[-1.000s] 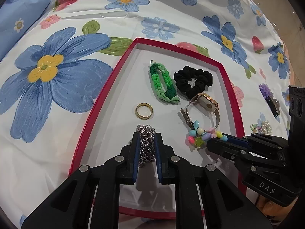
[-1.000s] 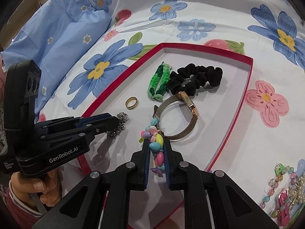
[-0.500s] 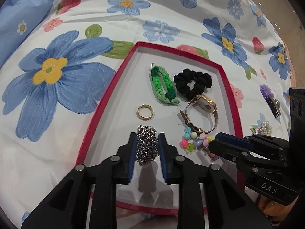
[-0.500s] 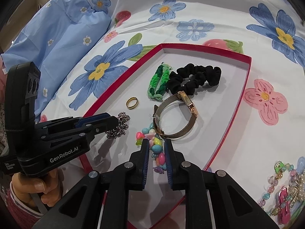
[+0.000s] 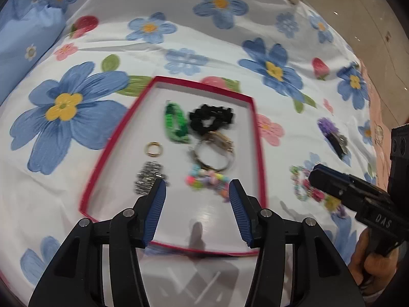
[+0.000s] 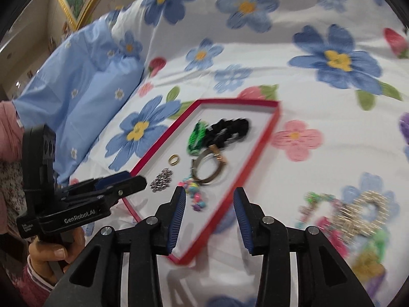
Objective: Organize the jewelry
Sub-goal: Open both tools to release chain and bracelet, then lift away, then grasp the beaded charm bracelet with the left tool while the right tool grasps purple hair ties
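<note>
A red-rimmed white tray (image 5: 258, 138) (image 6: 271, 125) lies on the floral bedspread. In it lie a silver chain (image 5: 148, 180) (image 6: 161, 179), a gold ring (image 5: 154, 149) (image 6: 174, 159), a green braided band (image 5: 176, 124), a black scrunchie (image 5: 211, 119) (image 6: 230, 129), a mesh-band watch (image 5: 213, 153) (image 6: 209, 166) and a coloured bead bracelet (image 5: 208, 180) (image 6: 195, 195). My left gripper (image 5: 197, 192) is open and empty above the tray's near end. My right gripper (image 6: 209, 199) is open and empty, pulled back over the tray's right rim.
More loose jewelry (image 6: 358, 215) (image 5: 306, 186) lies in a pile on the bedspread right of the tray, with a purple hair clip (image 5: 332, 135) beyond it. A light blue pillow (image 6: 76, 97) lies at the left. The bed's edge and floor (image 5: 370, 12) show at far right.
Both grippers opened, letting go of the silver chain and the bead bracelet, which now lie in the tray. Both grippers pulled back and up from the tray; the right one swung right.
</note>
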`<move>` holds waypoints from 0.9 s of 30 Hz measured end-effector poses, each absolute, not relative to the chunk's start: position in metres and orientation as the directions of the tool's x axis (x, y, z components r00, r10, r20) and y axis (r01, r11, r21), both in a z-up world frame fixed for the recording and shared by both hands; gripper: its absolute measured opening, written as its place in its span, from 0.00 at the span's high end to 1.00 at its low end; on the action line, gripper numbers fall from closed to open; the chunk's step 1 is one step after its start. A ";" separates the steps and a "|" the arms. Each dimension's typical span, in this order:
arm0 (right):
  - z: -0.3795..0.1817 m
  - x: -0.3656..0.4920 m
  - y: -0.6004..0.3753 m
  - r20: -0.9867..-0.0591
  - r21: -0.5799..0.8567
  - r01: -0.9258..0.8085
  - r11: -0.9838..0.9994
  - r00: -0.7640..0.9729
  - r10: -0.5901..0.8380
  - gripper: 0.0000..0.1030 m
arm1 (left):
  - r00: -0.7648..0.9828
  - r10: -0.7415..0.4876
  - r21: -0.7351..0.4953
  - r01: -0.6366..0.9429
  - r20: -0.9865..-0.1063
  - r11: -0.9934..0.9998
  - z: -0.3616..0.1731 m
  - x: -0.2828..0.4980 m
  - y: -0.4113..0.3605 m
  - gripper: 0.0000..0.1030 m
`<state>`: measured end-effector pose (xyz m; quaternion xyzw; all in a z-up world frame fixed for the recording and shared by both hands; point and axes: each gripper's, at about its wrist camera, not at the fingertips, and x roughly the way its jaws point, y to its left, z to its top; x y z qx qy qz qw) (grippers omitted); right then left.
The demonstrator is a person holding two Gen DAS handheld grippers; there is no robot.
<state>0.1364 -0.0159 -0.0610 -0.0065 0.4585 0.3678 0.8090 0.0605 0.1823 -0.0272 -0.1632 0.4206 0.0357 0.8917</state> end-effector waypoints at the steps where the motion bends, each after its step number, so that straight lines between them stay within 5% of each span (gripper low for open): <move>1: -0.058 0.136 -0.023 -0.745 0.325 -0.592 0.737 0.320 0.585 0.60 | 0.644 -0.081 -0.262 -0.190 -0.761 0.946 -0.025 0.060 0.176 0.50; 27: -0.047 0.121 -0.218 -0.747 0.308 -0.316 0.897 0.504 0.434 0.52 | 0.584 -0.194 -0.214 0.035 -0.788 0.976 -0.021 0.077 0.053 0.47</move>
